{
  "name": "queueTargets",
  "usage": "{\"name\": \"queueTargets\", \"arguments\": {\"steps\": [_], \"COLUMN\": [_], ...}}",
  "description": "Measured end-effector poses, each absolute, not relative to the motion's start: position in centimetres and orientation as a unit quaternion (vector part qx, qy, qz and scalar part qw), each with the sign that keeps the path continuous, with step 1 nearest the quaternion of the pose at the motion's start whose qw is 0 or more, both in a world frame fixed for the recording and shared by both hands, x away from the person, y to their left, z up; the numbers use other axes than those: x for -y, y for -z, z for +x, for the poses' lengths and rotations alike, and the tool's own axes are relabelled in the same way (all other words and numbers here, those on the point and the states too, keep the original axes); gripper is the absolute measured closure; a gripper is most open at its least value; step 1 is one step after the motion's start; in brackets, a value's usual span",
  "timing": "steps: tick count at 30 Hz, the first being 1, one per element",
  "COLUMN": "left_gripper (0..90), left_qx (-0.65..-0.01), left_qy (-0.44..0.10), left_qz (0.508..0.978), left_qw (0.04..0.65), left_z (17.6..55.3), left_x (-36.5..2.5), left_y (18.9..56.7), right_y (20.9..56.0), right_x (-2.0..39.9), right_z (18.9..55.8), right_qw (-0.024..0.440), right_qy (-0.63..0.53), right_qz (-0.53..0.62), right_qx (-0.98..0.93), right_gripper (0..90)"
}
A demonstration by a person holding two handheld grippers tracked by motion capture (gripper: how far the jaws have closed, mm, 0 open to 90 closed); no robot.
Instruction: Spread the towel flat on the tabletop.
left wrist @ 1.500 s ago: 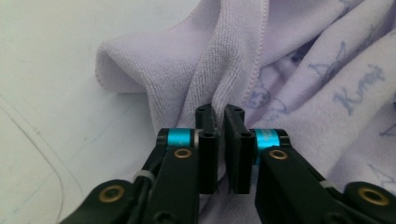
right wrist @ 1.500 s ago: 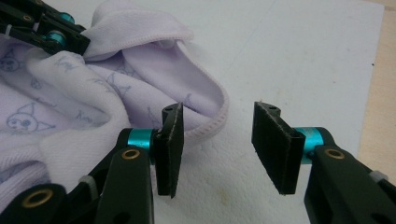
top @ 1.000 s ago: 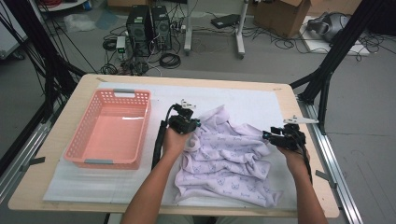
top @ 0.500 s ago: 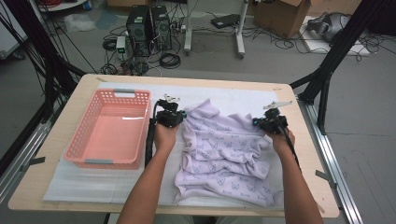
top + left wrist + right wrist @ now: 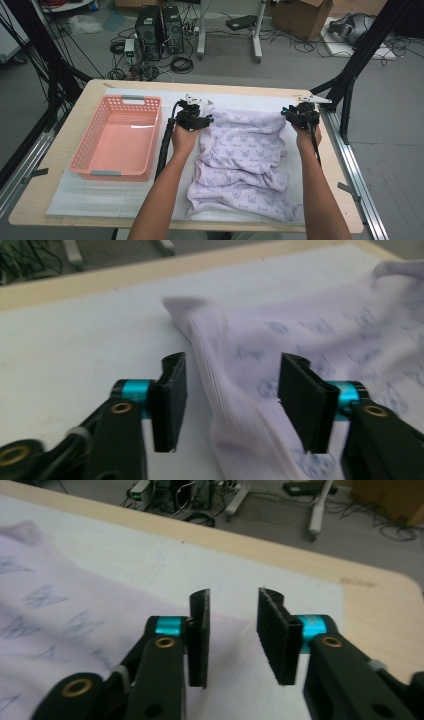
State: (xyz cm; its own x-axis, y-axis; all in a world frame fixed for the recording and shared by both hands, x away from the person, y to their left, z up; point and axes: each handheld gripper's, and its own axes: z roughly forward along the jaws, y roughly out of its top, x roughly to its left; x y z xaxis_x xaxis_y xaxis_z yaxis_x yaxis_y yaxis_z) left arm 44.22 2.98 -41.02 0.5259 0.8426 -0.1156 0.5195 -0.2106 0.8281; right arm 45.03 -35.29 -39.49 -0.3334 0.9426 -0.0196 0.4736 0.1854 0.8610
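High view: pink basket (image 5: 116,137) left of garment (image 5: 242,160); both claws just opened, holding nothing

floor (image 5: 280,65): grey | computer towers (image 5: 160,27); cables (image 5: 180,62); cardboard box (image 5: 300,12)

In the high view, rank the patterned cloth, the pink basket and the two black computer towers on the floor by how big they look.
1. Patterned cloth, largest spread.
2. Pink basket, somewhat smaller.
3. Computer towers, smallest, though they stand farther from the camera, so their true size is unsure.
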Motion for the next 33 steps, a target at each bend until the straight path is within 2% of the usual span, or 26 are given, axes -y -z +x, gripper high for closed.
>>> {"name": "queueTargets", "arguments": {"steps": [2,4,6,9,11,16,18,19,20,22,26,30,32,33], "left_gripper": [41.7,40.9,36.5,39.4,36.9,37.4,46.8,58.6,78.5,83.8,84.8,84.1,77.5,65.1], "left_qx": [-0.447,-0.447,-0.441,-0.436,-0.436,-0.424,-0.411,-0.404,-0.397,-0.409,-0.454,-0.481,-0.486,-0.490], "left_qy": [-0.182,-0.163,-0.149,-0.149,-0.140,-0.172,-0.194,-0.194,-0.189,-0.180,-0.228,-0.215,-0.192,-0.178], "left_qz": [0.760,0.768,0.780,0.781,0.791,0.792,0.798,0.799,0.801,0.790,0.733,0.707,0.704,0.700], "left_qw": [0.434,0.429,0.418,0.422,0.405,0.405,0.396,0.402,0.407,0.419,0.452,0.472,0.481,0.488], "left_z": [43.5,43.1,42.8,42.2,42.1,41.4,41.1,41.0,41.1,41.5,42.5,42.7,42.6,42.5], "left_x": [-2.7,-2.6,-2.4,-2.4,-2.3,-2.1,-2.2,-2.5,-2.8,-3.5,-5.3,-6.4,-6.4,-6.3], "left_y": [41.4,41.9,42.5,43.3,43.9,44.9,44.9,44.9,45.0,45.0,44.7,44.8,44.6,44.5], "right_y": [39.5,39.3,39.1,38.9,39.1,39.4,39.3,39.2,39.2,39.3,39.9,40.8,41.4,41.7], "right_x": [35.4,35.6,35.7,35.5,35.3,34.8,34.2,34.0,33.7,33.3,32.7,33.3,33.9,34.1], "right_z": [44.4,43.7,42.9,41.6,40.6,38.9,38.2,37.9,37.7,37.1,36.3,35.7,35.5,35.5], "right_qw": [0.297,0.288,0.273,0.262,0.249,0.205,0.205,0.201,0.198,0.187,0.176,0.178,0.173,0.172], "right_qy": [-0.399,-0.410,-0.420,-0.418,-0.419,-0.413,-0.417,-0.420,-0.422,-0.431,-0.429,-0.426,-0.423,-0.424], "right_qz": [0.497,0.498,0.493,0.472,0.463,0.454,0.444,0.441,0.437,0.433,0.428,0.441,0.454,0.458], "right_qx": [-0.711,-0.708,-0.712,-0.731,-0.740,-0.763,-0.766,-0.768,-0.769,-0.769,-0.776,-0.770,-0.765,-0.762], "right_gripper": [60.0,59.0,60.0,62.4,62.4,58.5,58.7,58.3,58.2,57.7,57.8,57.2,56.2,55.5]}}
